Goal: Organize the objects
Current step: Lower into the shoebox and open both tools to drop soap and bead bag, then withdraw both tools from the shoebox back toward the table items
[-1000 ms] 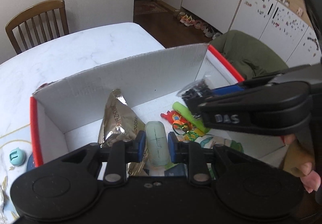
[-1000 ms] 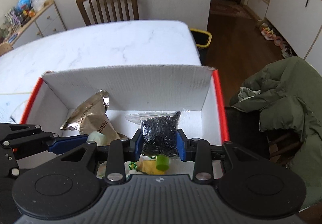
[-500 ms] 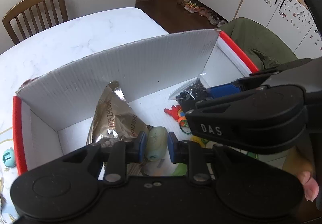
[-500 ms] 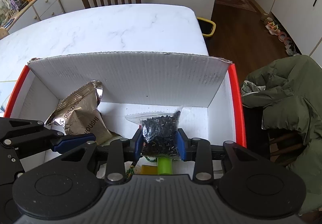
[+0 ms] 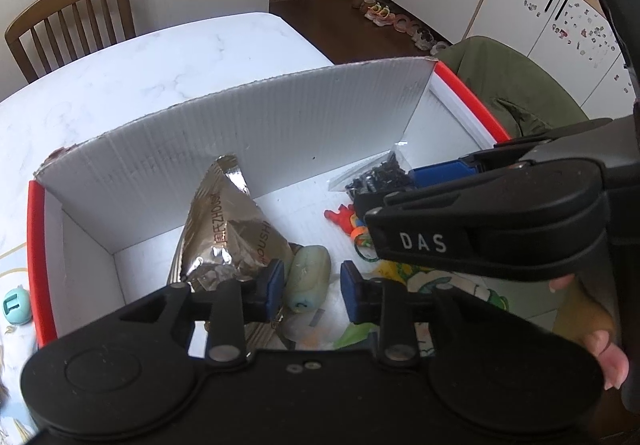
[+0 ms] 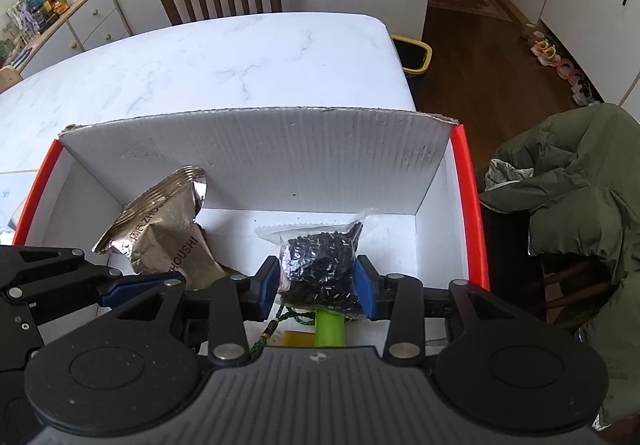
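Left gripper (image 5: pixel 312 291) fingers parted; right gripper (image 6: pixel 316 283) fingers clamped.

**Colours in and around the box**

The box (image 6: pixel 256 165) is showing white ribbed walls and a red rim. Ahead-left of the right tool (image 6: pixel 316 281), a foil pouch (image 6: pixel 168 241) is gleaming bronze-gold with dark lettering. Between that tool's blue pads (image 6: pixel 362 285), a clear bag (image 6: pixel 320 265) is glinting with black beads. Between the left tool's (image 5: pixel 312 285) blue pads lies a pale green roll (image 5: pixel 310 277). The tabletop (image 6: pixel 224 61) is showing white marble with grey veins.
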Motion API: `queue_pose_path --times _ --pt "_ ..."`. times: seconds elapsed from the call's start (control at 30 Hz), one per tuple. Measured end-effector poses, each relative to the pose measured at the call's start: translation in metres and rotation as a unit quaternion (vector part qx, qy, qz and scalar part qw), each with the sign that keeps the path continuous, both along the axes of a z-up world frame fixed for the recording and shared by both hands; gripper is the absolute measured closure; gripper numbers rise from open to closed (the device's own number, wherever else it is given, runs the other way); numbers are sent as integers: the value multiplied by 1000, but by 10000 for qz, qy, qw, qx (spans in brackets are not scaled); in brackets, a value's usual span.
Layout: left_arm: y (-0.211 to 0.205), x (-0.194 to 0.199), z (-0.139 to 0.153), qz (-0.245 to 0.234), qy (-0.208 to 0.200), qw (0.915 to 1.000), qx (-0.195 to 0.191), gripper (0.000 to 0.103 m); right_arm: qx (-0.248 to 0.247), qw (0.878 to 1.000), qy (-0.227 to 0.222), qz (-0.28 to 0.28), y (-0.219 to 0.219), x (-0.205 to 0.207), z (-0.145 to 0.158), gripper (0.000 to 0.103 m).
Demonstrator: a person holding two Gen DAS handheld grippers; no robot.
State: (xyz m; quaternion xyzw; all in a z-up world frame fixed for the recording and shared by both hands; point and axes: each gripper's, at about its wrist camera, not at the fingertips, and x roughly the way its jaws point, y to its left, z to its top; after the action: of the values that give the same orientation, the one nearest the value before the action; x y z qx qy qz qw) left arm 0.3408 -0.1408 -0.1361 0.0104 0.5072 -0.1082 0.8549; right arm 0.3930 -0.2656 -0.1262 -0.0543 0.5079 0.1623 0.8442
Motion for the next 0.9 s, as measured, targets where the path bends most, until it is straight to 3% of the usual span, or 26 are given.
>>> queue_pose_path --times 0.23,0.33,0.9 --pt "1 -10 11 -36 -169 9998 -121 58 166 9998 -143 -26 -5 -10 14 46" --pt "3 -17 16 -40 -271 9995 -170 52 254 9995 -190 -47 -10 -16 24 46" --pt "41 -64 74 30 -1004 9933 -574 38 673 9957 -634 43 -8 -74 83 43"
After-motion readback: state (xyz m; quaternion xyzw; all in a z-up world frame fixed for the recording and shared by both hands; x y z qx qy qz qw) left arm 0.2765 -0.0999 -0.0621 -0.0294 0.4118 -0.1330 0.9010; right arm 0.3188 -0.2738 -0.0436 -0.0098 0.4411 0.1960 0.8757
